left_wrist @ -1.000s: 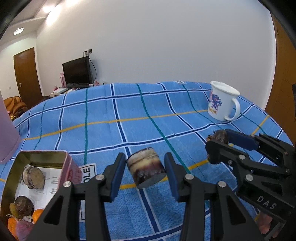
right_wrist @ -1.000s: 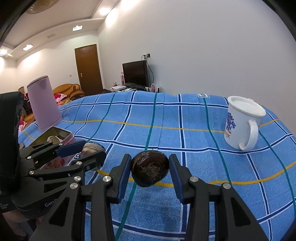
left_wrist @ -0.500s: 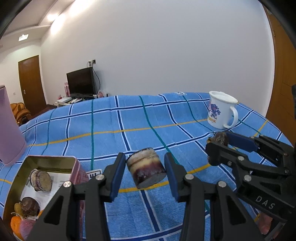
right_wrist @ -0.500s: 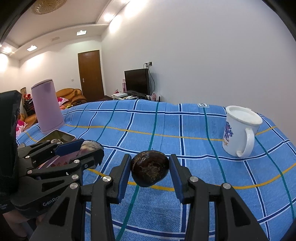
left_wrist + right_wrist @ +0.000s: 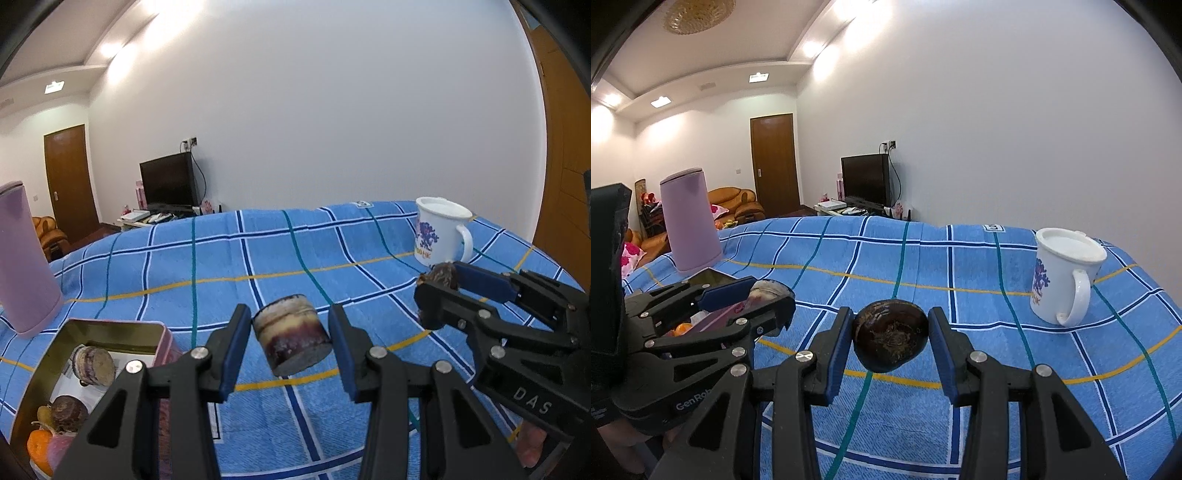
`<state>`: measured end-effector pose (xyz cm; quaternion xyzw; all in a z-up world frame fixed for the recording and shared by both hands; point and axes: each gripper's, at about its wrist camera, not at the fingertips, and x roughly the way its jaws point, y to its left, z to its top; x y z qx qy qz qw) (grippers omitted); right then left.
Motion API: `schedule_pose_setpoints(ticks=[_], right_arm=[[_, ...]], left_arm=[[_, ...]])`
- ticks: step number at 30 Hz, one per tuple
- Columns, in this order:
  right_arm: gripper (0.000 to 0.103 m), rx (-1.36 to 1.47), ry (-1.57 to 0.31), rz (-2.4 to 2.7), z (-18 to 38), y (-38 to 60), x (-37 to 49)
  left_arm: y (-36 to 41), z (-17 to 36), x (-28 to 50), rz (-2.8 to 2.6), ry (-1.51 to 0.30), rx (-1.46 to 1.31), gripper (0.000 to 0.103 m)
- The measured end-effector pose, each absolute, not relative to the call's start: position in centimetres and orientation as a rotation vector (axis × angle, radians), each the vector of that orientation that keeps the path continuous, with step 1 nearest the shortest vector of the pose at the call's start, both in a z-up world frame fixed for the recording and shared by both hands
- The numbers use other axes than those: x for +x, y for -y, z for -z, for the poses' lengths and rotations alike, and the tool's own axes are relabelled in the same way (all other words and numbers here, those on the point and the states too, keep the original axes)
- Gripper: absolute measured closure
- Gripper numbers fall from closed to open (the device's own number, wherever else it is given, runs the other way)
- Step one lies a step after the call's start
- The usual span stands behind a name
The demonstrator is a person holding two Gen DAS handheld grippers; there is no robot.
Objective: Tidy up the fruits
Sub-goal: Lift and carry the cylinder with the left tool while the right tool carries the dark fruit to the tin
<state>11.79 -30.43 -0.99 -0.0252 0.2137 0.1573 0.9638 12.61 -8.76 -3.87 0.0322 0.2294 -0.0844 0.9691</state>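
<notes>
My left gripper is shut on a cut purple-and-cream sugarcane chunk, held above the blue checked cloth. An open pink tin at lower left holds several fruits, among them a cane chunk, a dark round one and an orange one. My right gripper is shut on a dark brown round water chestnut, held above the cloth. The right gripper also shows in the left wrist view, to the right; the left gripper shows in the right wrist view, to the left.
A white mug with a blue print stands at the right on the cloth; it also shows in the left wrist view. A tall lilac container stands at the far left beyond the tin. A TV and a door are behind.
Both grippers have risen and tilted up with their fruits still held; the cloth, tin and mug sit lower in both views.
</notes>
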Motion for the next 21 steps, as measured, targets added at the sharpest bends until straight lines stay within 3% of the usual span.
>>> schedule_pose_setpoints(ticks=[21], right_arm=[[0.059,-0.060,-0.341,-0.310,0.4,30.6,10.0]], left_arm=[[8.6,3.2,10.7,0.145,-0.367,0.073,0.058]])
